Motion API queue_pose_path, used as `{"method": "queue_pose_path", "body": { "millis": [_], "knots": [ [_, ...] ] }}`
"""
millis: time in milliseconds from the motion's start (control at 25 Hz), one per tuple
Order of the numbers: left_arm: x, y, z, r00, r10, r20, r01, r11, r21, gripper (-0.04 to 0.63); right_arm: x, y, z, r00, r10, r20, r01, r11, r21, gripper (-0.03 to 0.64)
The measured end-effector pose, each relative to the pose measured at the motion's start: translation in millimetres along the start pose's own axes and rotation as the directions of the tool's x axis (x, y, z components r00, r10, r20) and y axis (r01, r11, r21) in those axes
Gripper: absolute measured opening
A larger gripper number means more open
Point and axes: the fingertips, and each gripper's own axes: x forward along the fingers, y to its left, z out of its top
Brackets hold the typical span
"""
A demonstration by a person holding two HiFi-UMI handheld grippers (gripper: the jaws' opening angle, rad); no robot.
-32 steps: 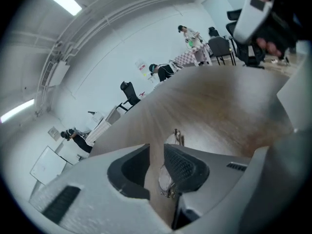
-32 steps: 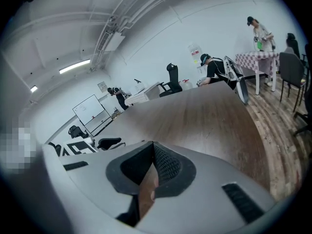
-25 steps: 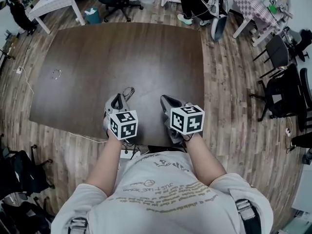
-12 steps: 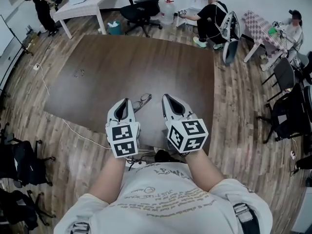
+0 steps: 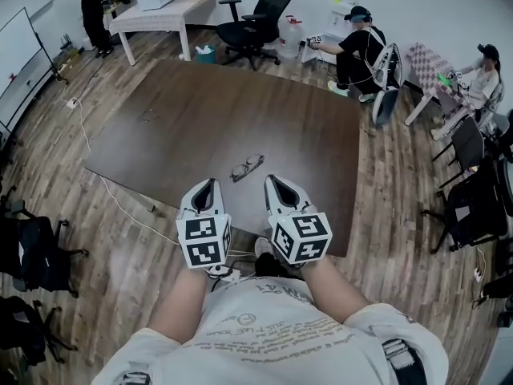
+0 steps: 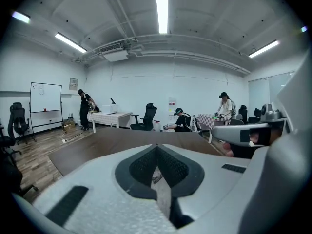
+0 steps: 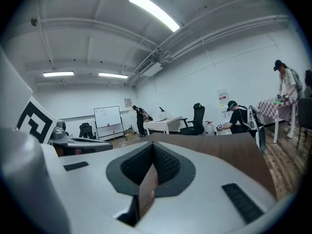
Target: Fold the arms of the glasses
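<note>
The glasses (image 5: 247, 168) lie alone on the dark brown table (image 5: 200, 119), close to its near edge, and look compact. Both grippers hover side by side nearer to me than the glasses, above the table's edge and apart from them. My left gripper (image 5: 205, 188) is shut with nothing between its pads. My right gripper (image 5: 276, 184) is shut and empty too. In the left gripper view the closed jaws of the left gripper (image 6: 157, 151) fill the lower half, and the glasses (image 6: 157, 178) show as a small shape past them. The right gripper view shows the right gripper (image 7: 153, 153) with its pads together.
A white cable (image 5: 120, 208) runs over the wooden floor by the table's left corner. Beyond the table stand a black office chair (image 5: 258, 18), a white table (image 5: 164, 10) and a seated person (image 5: 362, 46). More chairs (image 5: 473, 199) stand at the right.
Both grippers have drawn back from the glasses and risen, still side by side. The glasses stay on the table, now clear of the left gripper. The head view takes in more of the room.
</note>
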Motion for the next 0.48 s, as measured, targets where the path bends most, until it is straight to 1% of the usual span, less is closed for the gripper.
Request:
{"method": "queue_pose_path", "body": {
  "millis": [240,480],
  "knots": [
    [-13,2,-7,1.000,-0.020,-0.007,0.020,1.000,0.000,0.014,-6,10,-4,1.000,-0.011,-0.008,0.011,1.000,-0.002,0.014],
    [-11,5,-8,1.000,-0.028,-0.012,0.028,1.000,-0.004,0.014,-2,12,-4,1.000,-0.011,-0.006,0.011,1.000,0.000,0.014]
  ]
}}
